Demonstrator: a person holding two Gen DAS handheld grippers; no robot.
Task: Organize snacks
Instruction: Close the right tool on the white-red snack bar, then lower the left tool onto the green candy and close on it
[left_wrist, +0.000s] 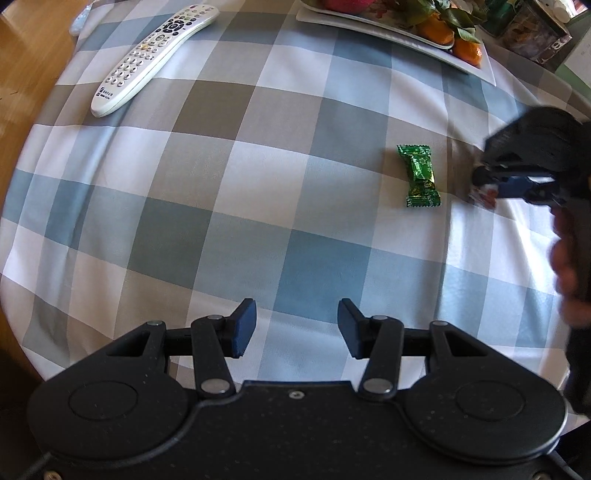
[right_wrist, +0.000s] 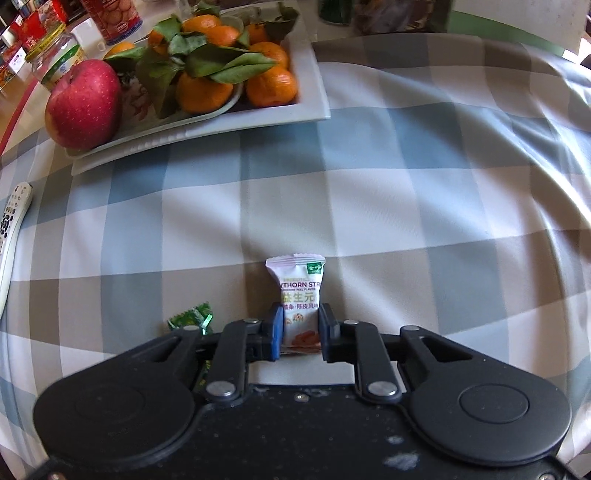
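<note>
While half-hidden green candy (right_wrist: 192, 318) behind right claw (right_wrist: 301, 328) — clamped on hawthorn packet (right_wrist: 298, 295) — left claw (left_wrist: 297, 328) apart, empty.

Green candy (right_wrist: 192, 316) half hidden behind right hand-held gripper (right_wrist: 301, 330); remote (right_wrist: 13, 236) cut off at edge.

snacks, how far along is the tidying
Nothing looks put away yet. In hand: the right gripper is shut on a white hawthorn snack, low over the checked cloth. Left: the green candy lies loose on the cloth, and the left gripper is open and empty.
</note>
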